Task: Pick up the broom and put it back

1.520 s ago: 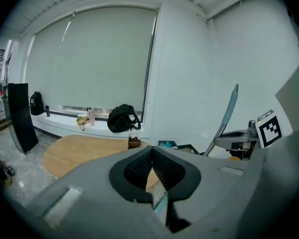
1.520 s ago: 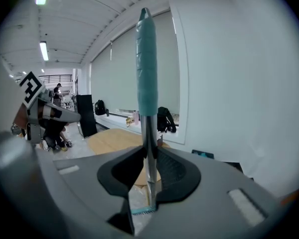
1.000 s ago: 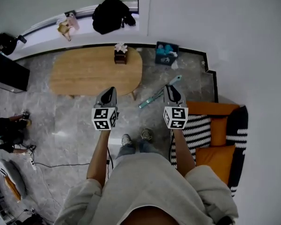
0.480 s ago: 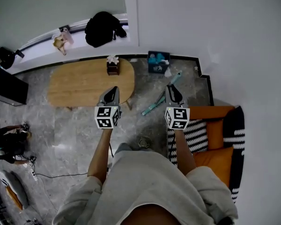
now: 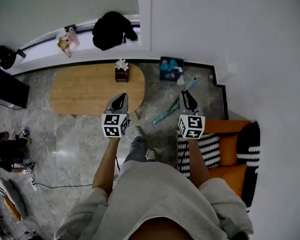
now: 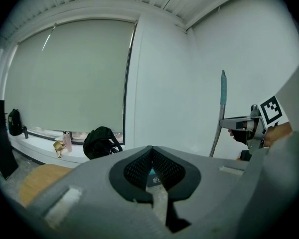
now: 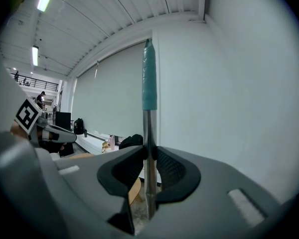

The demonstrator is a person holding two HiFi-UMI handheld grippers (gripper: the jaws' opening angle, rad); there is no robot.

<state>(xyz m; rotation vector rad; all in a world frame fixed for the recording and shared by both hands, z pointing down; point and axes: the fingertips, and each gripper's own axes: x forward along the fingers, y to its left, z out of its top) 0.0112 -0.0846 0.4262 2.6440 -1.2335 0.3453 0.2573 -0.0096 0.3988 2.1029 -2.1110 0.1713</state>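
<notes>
The broom (image 5: pixel 165 115) has a metal pole and teal ends, and in the head view it slants across the floor below my right gripper (image 5: pixel 186 94). In the right gripper view the pole (image 7: pixel 148 128) stands upright between the pads. My right gripper (image 7: pixel 150 151) is shut on it, with the teal grip (image 7: pixel 148 78) above the jaws. The left gripper view shows the broom (image 6: pixel 222 91) rising from the right gripper (image 6: pixel 230 123) against the white wall. My left gripper (image 5: pixel 121 96) hangs over the table's end; its pads (image 6: pixel 151 151) meet with nothing between them.
An oval wooden table (image 5: pixel 85 91) carries a small flower box (image 5: pixel 121 71). A teal bin (image 5: pixel 170 68) stands by the wall corner. An orange sofa with striped cushions (image 5: pixel 225 146) is at the right. A black backpack (image 5: pixel 112 28) lies on the sill. A person (image 5: pixel 5 146) crouches at far left.
Both grippers have moved forward together as the person steps towards the wall corner. The broom stays in the right gripper. The feet have shifted on the floor.
</notes>
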